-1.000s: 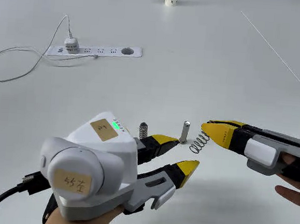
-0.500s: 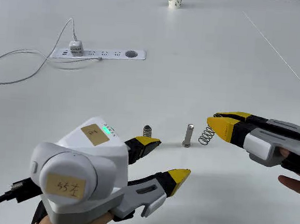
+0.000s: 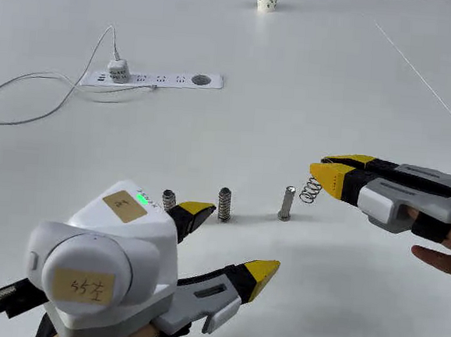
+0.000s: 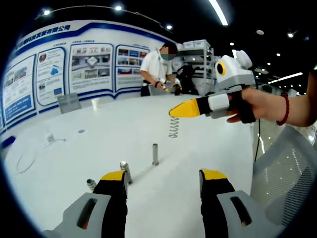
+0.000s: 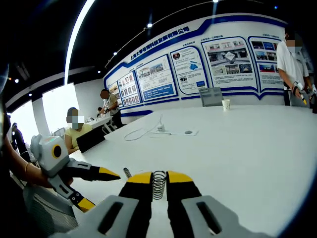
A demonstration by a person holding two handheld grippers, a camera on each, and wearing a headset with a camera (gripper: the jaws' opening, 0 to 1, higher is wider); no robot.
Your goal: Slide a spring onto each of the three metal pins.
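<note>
Hovering over the job, the right claw (image 3: 324,173) is clenched on the last spring (image 3: 311,192), which dangles from its yellow tips. The bare pin (image 3: 287,203) stands just beneath and a shade ahead of those tips. Beyond it, further from the right claw, two sprung pins (image 3: 224,203) already wear their coils, so we call it two down, one to go.

The left claw (image 3: 228,240) hangs released, jaws wide with nothing between them, and the pins sit just off its upper tip.

To do this step well, we want the spring hanging plumb and its bottom coil centred on the pin's head. Then we sink it straight down the shaft and let go only once the coils have swallowed the top. The pin looks free-standing, so a sideways brush could topple it.

A tan sticker (image 3: 83,286) on the left claw's housing carries handwriting. We read "55" and a character we can't make out.
</note>
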